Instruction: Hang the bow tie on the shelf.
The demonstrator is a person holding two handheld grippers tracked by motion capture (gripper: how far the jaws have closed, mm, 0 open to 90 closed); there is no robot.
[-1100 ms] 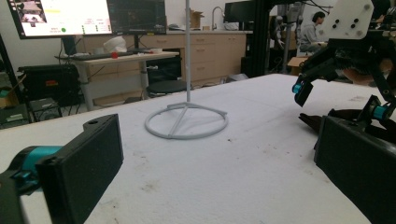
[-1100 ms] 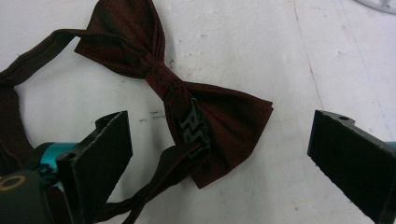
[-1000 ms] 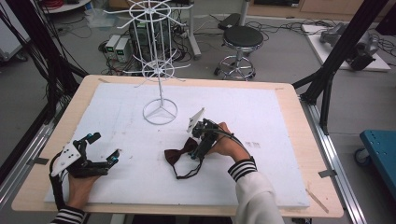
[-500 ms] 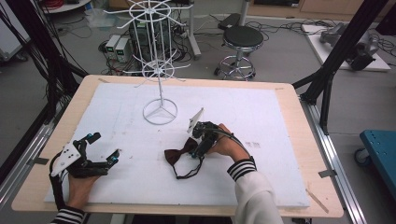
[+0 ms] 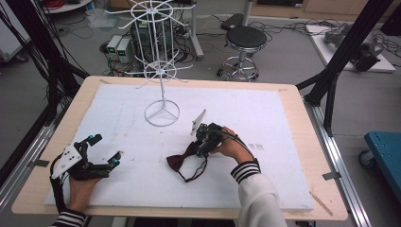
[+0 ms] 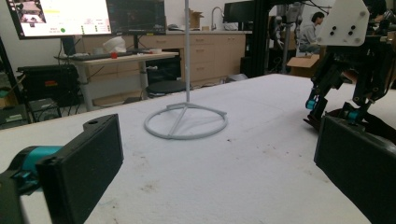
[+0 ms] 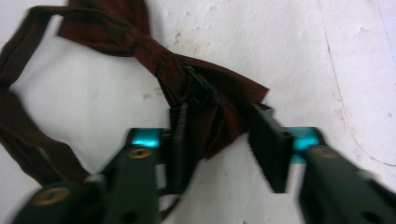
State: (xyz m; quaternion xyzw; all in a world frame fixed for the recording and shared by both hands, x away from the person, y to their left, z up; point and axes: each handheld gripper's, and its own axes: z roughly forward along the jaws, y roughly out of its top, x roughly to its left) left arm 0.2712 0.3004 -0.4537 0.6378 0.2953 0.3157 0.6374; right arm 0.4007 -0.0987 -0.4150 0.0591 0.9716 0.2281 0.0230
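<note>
Closing my right gripper (image 7: 219,140) around one wing of the dark red fabric bow tie (image 7: 187,79) lying flat on the white foam-covered table (image 5: 283,142); jaws have just been narrowing, lifting remains; left gripper (image 5: 101,158) idles wide.

Left gripper (image 5: 101,158) lies low over the desk near its front-left corner, held in the left hand (image 5: 78,182), forearm coming in over the front edge; jaws stand wide apart with nothing between them, pointing toward the middle of the desk. Right gripper (image 5: 201,146) sits near the desk's middle, tilted down and to the left, gripped from behind by the right hand (image 5: 231,146) in a striped cuff. Its jaws have just been closing, with dark red cloth bunched between them, one pad against the fabric, the other at its edge.
</note>
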